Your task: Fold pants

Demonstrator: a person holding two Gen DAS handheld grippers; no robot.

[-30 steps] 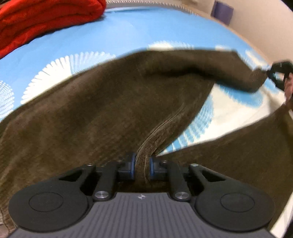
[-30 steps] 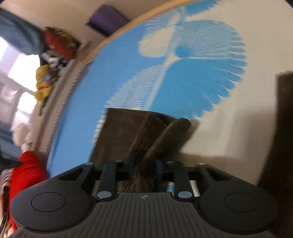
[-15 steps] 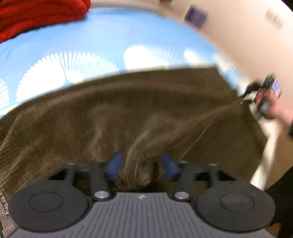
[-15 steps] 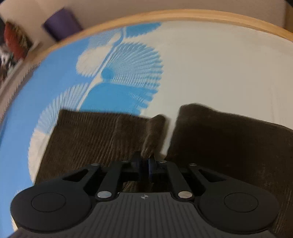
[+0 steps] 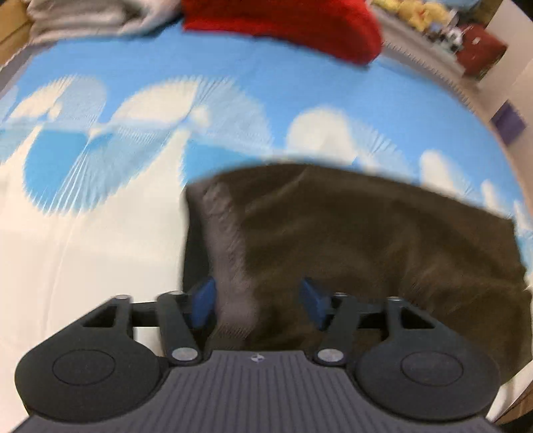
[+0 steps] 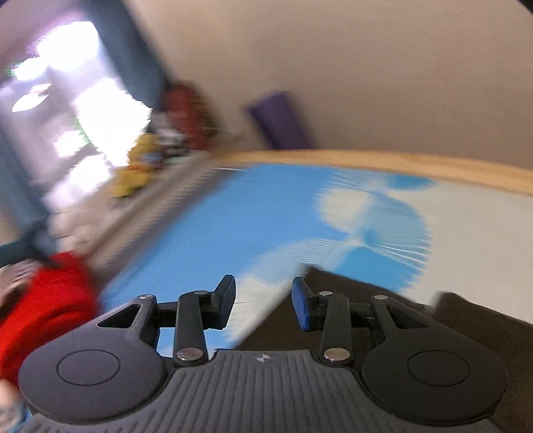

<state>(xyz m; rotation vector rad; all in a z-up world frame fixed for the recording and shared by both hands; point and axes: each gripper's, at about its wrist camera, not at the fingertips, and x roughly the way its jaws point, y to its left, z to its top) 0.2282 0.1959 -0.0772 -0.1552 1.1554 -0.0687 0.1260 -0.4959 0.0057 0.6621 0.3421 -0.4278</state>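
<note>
The brown corduroy pants (image 5: 366, 239) lie folded over on the blue and white bed sheet (image 5: 100, 233), with the waistband and grey lining at the left. My left gripper (image 5: 258, 299) is open just above the near edge of the pants, holding nothing. My right gripper (image 6: 263, 299) is open and empty, raised above the leg end of the pants (image 6: 333, 299), which shows under its right finger. Both views are blurred by motion.
A red blanket (image 5: 299, 23) lies at the head of the bed beside grey bedding (image 5: 83, 16); it also shows in the right wrist view (image 6: 43, 299). A wooden bed frame edge (image 6: 399, 163), a purple object (image 6: 279, 120) and yellow toys (image 6: 140, 166) lie beyond.
Both grippers have opened and let go of the pants. The upper leg now lies folded over the lower one. Both grippers have pulled back and swung.
</note>
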